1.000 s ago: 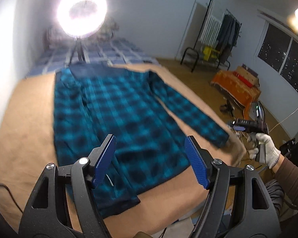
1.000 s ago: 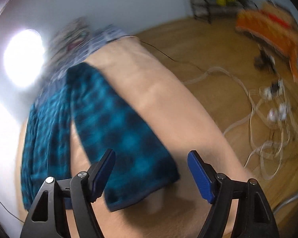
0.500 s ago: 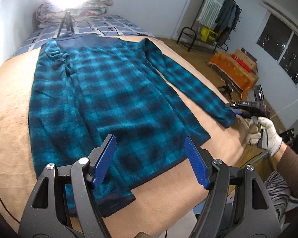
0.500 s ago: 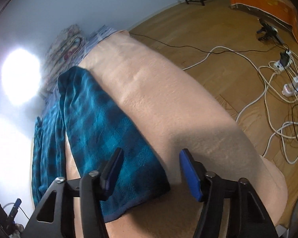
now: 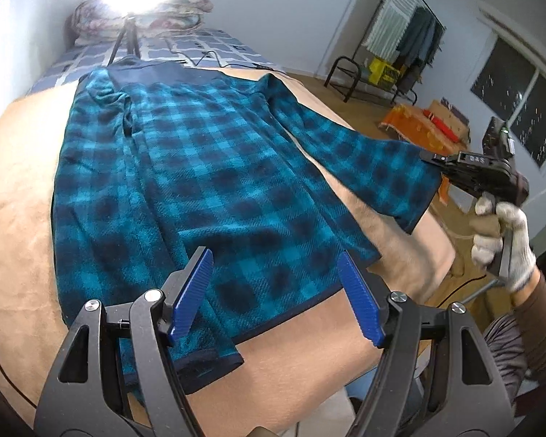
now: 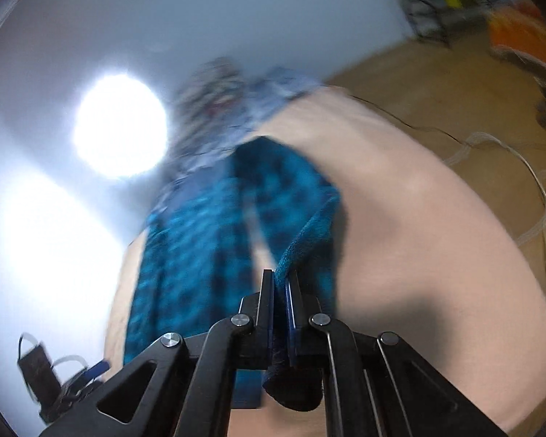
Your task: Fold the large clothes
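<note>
A large blue and black plaid shirt (image 5: pixel 207 182) lies spread flat on a tan blanket (image 5: pixel 14 225), collar at the far end. Its right sleeve (image 5: pixel 375 167) stretches out to the right, and its cuff is lifted off the blanket. My right gripper (image 5: pixel 431 158), held by a white-gloved hand (image 5: pixel 502 244), is shut on that cuff. In the right wrist view the sleeve cuff (image 6: pixel 302 240) is pinched between the shut jaws of my right gripper (image 6: pixel 279 280). My left gripper (image 5: pixel 276 291) hovers open over the shirt's near hem with nothing between its fingers.
A bright ring light on a tripod (image 5: pixel 127 40) stands behind the collar, in front of a checked bed (image 5: pixel 185 45). A clothes rack (image 5: pixel 400 43), an orange box (image 5: pixel 415 120) and white cables (image 6: pixel 527 167) are on the wooden floor to the right.
My right gripper closed on the sleeve cuff and lifted it off the blanket. My left gripper sank closer to the shirt's hem, still open.
</note>
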The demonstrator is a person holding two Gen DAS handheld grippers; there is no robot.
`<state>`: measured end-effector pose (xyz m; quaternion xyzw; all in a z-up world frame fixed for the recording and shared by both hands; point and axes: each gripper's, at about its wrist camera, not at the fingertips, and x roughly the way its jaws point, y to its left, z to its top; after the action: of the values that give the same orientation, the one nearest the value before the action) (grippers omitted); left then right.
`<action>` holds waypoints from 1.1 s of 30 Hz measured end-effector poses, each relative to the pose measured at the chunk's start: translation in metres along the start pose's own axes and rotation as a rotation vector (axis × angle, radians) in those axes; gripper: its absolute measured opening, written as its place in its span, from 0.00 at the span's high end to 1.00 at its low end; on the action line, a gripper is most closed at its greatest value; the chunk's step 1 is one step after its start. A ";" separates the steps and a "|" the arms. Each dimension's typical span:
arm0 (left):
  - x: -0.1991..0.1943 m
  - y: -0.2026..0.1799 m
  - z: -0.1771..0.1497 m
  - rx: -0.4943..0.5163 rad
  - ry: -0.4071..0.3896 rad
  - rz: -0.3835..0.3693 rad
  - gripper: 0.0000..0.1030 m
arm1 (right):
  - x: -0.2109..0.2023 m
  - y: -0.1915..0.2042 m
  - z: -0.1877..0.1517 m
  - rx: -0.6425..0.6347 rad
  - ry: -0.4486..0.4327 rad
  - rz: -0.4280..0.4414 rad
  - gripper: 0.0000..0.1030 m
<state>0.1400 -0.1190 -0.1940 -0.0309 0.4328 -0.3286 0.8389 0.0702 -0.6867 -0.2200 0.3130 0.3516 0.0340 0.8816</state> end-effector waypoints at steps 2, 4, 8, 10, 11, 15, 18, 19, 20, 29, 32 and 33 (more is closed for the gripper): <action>-0.003 0.005 0.002 -0.029 -0.010 -0.003 0.29 | 0.004 0.033 -0.003 -0.081 0.007 0.026 0.97; -0.007 0.008 0.003 -0.045 -0.025 -0.008 0.29 | 0.014 0.070 -0.010 -0.173 0.030 0.059 0.97; -0.013 0.017 0.004 -0.084 -0.047 -0.031 0.29 | 0.041 0.114 -0.030 -0.294 0.111 0.100 0.97; -0.014 0.021 0.004 -0.105 -0.051 -0.041 0.31 | 0.063 0.129 -0.043 -0.316 0.176 0.126 0.97; -0.014 0.025 0.005 -0.121 -0.051 -0.049 0.32 | 0.070 0.132 -0.050 -0.326 0.200 0.130 0.97; -0.013 0.035 0.005 -0.168 -0.055 -0.067 0.32 | 0.104 0.153 -0.085 -0.405 0.323 0.152 0.97; -0.006 0.043 0.004 -0.210 -0.040 -0.078 0.32 | 0.129 0.161 -0.110 -0.476 0.410 0.129 0.97; -0.002 0.045 0.004 -0.228 -0.032 -0.087 0.32 | 0.137 0.160 -0.115 -0.483 0.433 0.122 0.96; 0.002 0.048 0.003 -0.252 -0.019 -0.103 0.32 | 0.145 0.158 -0.121 -0.483 0.463 0.114 0.93; 0.049 0.048 0.002 -0.339 0.090 -0.193 0.32 | 0.127 0.136 -0.088 -0.388 0.415 0.157 0.43; 0.067 0.042 0.002 -0.338 0.122 -0.202 0.32 | 0.128 0.122 -0.065 -0.323 0.377 0.137 0.43; 0.072 0.039 0.002 -0.340 0.131 -0.206 0.32 | 0.129 0.119 -0.058 -0.312 0.368 0.126 0.43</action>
<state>0.1914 -0.1309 -0.2571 -0.1944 0.5302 -0.3361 0.7537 0.1493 -0.5250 -0.2611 0.1832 0.4763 0.1991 0.8366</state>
